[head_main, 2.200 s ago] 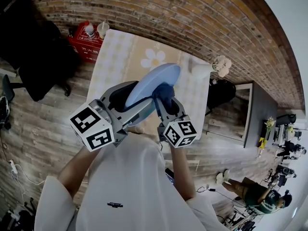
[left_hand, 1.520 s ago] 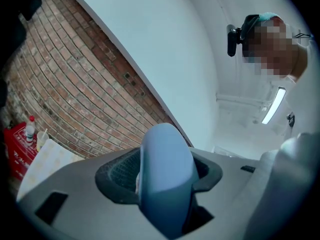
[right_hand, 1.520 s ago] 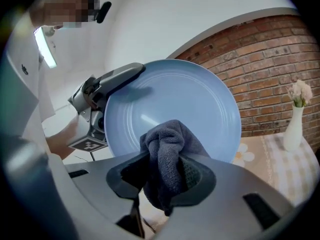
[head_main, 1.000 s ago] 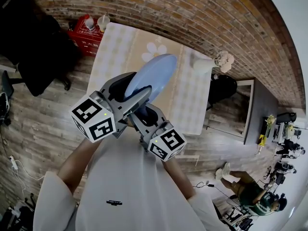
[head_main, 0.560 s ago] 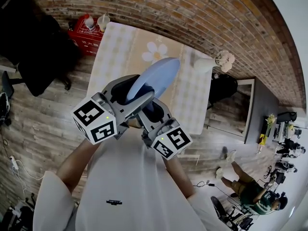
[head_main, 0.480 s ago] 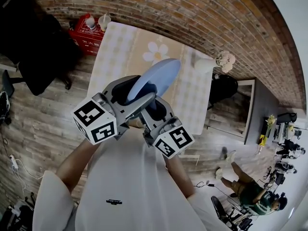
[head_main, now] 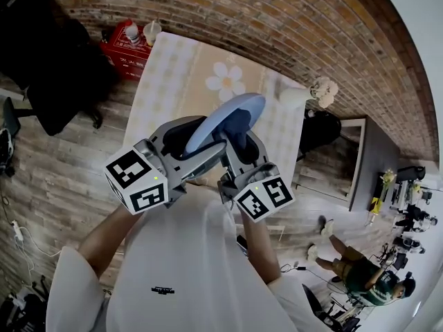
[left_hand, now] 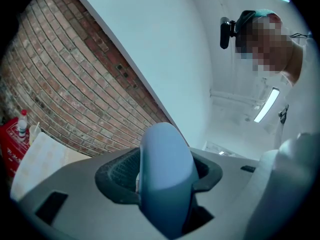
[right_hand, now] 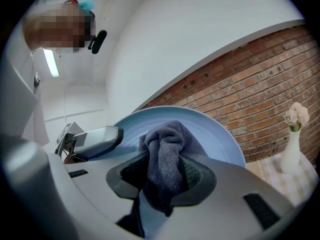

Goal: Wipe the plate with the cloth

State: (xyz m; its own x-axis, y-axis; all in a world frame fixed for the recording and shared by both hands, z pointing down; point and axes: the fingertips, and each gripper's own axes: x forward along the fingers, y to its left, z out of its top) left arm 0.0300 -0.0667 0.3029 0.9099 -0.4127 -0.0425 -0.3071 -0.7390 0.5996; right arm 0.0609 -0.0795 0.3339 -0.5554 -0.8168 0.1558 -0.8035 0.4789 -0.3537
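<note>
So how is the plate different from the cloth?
The plate is light blue, smooth and round; the cloth is dark blue, fluffy and bunched. The plate sits in the left gripper, the cloth in the right gripper. Both are blue and held up above the table.

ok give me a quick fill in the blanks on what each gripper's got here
The left gripper is shut on the rim of the ____.
The right gripper holds a dark ____ against the plate.
The white vase on the table holds ____.
Missing: plate; cloth; flowers
</note>
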